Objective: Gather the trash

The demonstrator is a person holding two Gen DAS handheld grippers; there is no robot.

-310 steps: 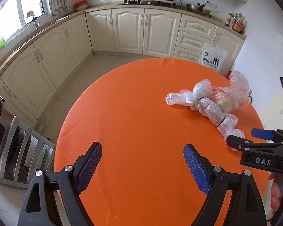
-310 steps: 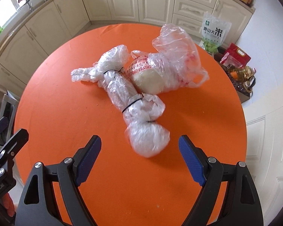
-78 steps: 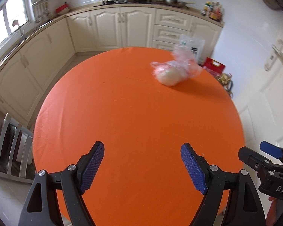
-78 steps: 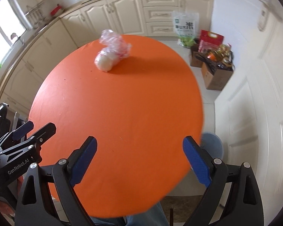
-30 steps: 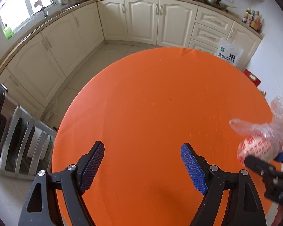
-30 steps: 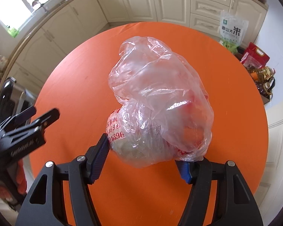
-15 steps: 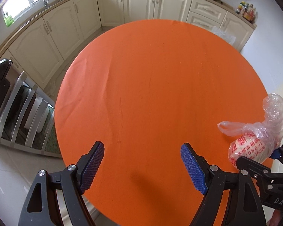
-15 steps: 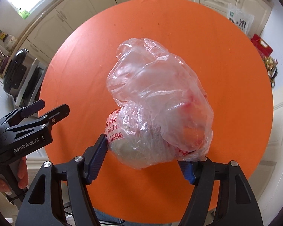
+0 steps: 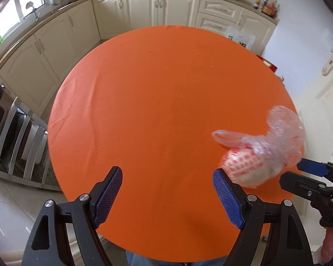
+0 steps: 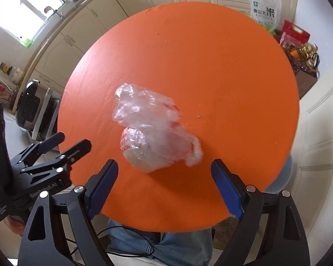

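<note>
Since the jaws of the right gripper [image 10: 164, 166] have just been opening and now stand wide with both pads clear of the clear plastic bag [image 10: 151, 137], the release is the step to get right. The bag, knotted around a pale lump and printed in red, shows ahead of the jaws over the orange surface [image 10: 211, 66], near the person's edge of it. It is smeared with motion, so I cannot tell whether it is falling or has already landed. What looks like a pale blue bin [image 10: 285, 173] peeks out past the surface's rim on the right, well apart from the bag, so the drop seems short of it. A good finish would be to let the bag settle, close on the firm lump rather than the loose film, and carry it fully over the bin before opening. The left gripper [image 9: 166, 173] hangs to the left of the bag with its jaws wide and nothing between them; it should keep out of the way.
</note>
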